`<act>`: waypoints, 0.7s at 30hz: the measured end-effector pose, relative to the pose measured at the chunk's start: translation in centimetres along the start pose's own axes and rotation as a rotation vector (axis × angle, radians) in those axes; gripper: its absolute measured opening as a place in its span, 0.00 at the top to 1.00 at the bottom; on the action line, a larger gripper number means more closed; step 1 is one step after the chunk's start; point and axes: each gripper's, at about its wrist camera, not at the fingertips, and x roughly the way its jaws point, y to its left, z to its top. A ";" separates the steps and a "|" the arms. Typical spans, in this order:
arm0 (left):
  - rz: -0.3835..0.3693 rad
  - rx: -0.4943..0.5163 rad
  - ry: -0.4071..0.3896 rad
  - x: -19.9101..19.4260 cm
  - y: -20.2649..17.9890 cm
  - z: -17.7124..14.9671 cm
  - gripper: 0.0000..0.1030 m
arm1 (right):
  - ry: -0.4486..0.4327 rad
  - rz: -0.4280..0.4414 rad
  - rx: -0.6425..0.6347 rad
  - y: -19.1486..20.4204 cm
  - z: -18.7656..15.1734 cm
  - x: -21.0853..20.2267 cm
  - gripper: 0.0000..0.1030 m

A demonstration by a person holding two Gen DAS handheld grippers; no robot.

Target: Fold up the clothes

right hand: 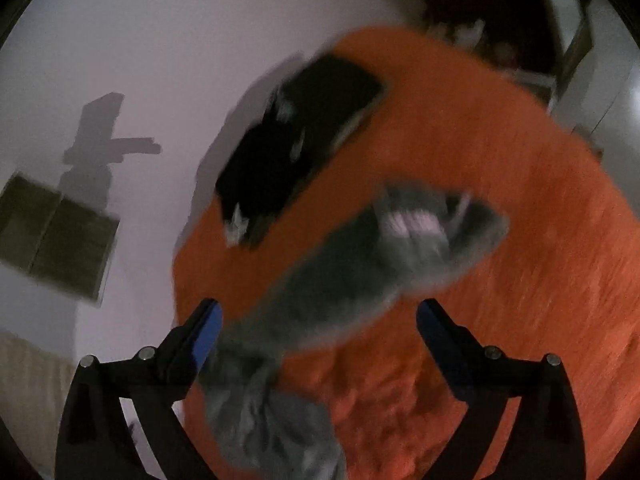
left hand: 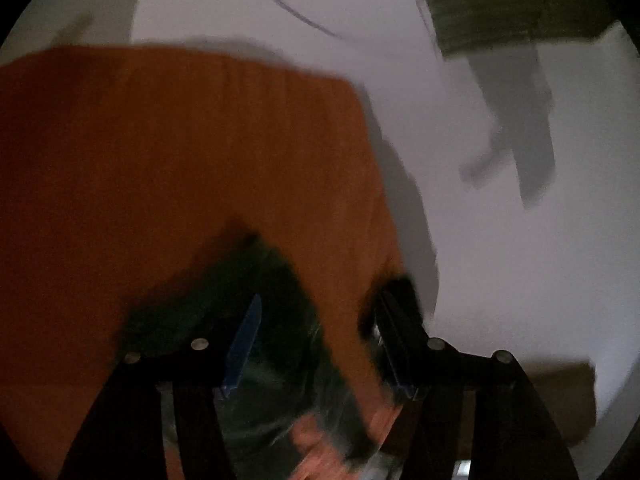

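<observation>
A home – clothes [right hand: 320, 280] on an orange blanket [right hand: 520, 240], white bed [left hand: 500, 240].

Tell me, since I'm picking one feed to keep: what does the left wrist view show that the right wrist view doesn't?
Only the left wrist view shows the left gripper from behind, open over a dark green garment. Only the right wrist view shows the right gripper, open above a grey garment, and the other gripper's black body. Both show the orange cloth, the white surface and a folded olive piece.
</observation>
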 end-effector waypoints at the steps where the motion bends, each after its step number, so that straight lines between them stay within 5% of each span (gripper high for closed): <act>1: 0.002 0.024 0.042 0.2 1.2 -1.3 0.41 | 0.048 0.006 -0.012 -0.2 -1.8 0.7 0.05; 7: 0.031 0.036 0.203 3.0 10.4 -9.8 0.40 | 0.353 0.029 -0.106 0.6 -14.2 6.2 0.05; 11: 0.116 0.028 0.228 5.2 15.7 -12.9 0.40 | 0.556 -0.029 -0.204 2.3 -21.9 10.9 0.05; 17: 0.081 -0.039 0.187 7.0 19.9 -12.5 0.40 | 0.548 -0.136 -0.307 3.2 -26.1 14.8 0.08; 18: 0.087 -0.028 0.187 7.6 20.2 -12.3 0.40 | 0.542 -0.125 -0.282 2.9 -26.2 15.3 0.14; 19: 0.090 -0.020 0.187 8.1 20.6 -12.2 0.40 | 0.545 -0.105 -0.247 2.4 -26.4 15.9 0.39; 20: 0.080 -0.025 0.185 8.4 20.8 -11.9 0.40 | 0.549 -0.082 -0.206 2.0 -26.5 16.4 0.75; 21: 0.069 -0.029 0.184 8.7 21.1 -11.6 0.40 | 0.548 -0.066 -0.171 1.6 -26.4 16.8 0.88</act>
